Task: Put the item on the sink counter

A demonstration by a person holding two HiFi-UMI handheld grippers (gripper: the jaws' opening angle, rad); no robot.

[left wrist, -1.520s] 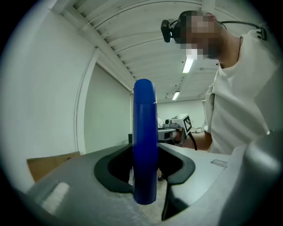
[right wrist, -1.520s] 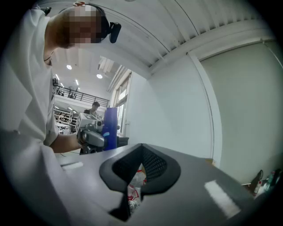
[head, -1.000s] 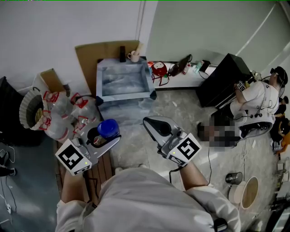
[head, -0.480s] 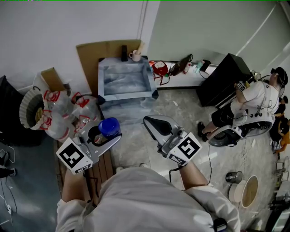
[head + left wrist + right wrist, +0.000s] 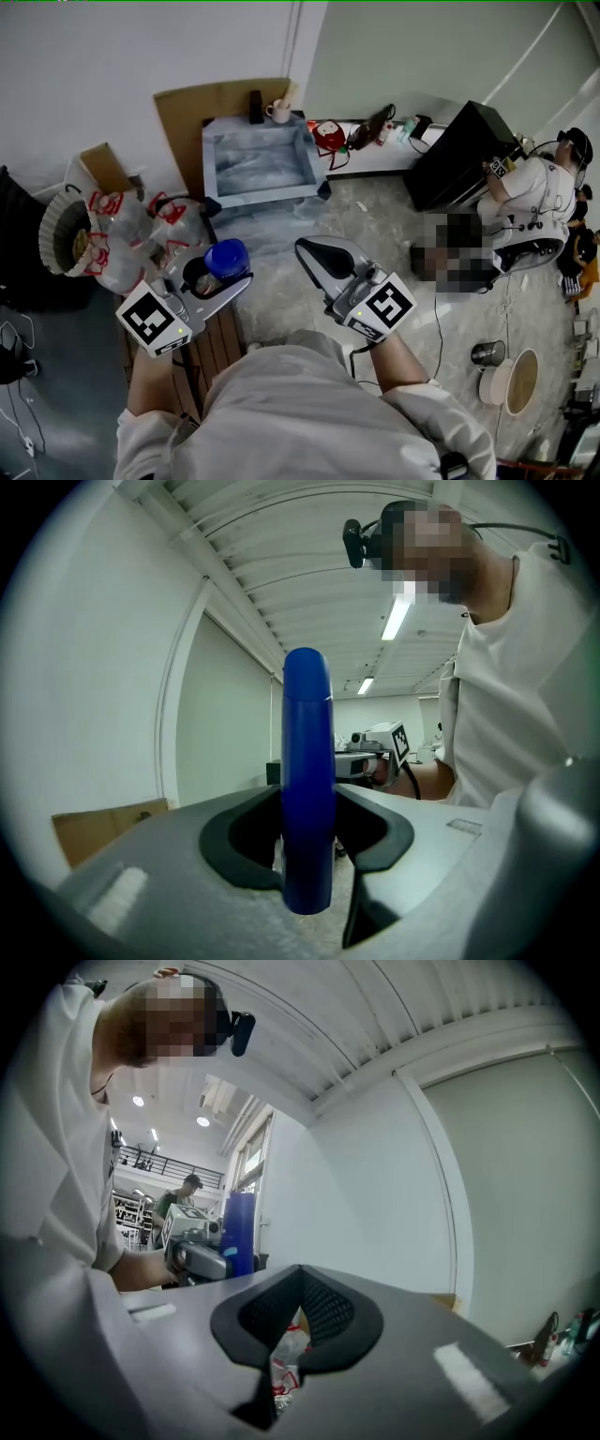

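Observation:
A tall blue cylinder-shaped bottle [image 5: 226,257] stands upright between the jaws of my left gripper [image 5: 220,274], which is shut on it. In the left gripper view the blue bottle [image 5: 307,789] fills the middle of the left gripper [image 5: 307,860], with a dark pad against each side. My right gripper [image 5: 315,255] hangs beside it at the same height, shut and empty. In the right gripper view the right gripper [image 5: 281,1358] has its pads almost together. The grey-blue sink basin [image 5: 217,192] stands ahead by the wall, apart from both grippers.
A mug [image 5: 277,112] and a dark object [image 5: 255,106] sit on the sink's far rim. Plastic bags with red print [image 5: 131,234], a basket [image 5: 66,239] and cardboard [image 5: 220,108] lie to the left. A person [image 5: 530,202] sits at the right by a black cabinet [image 5: 459,159].
Both grippers have drifted a little forward together over the floor, toward the bags and the sink. The blue bottle stays in the left gripper's grip; the right gripper stays shut.

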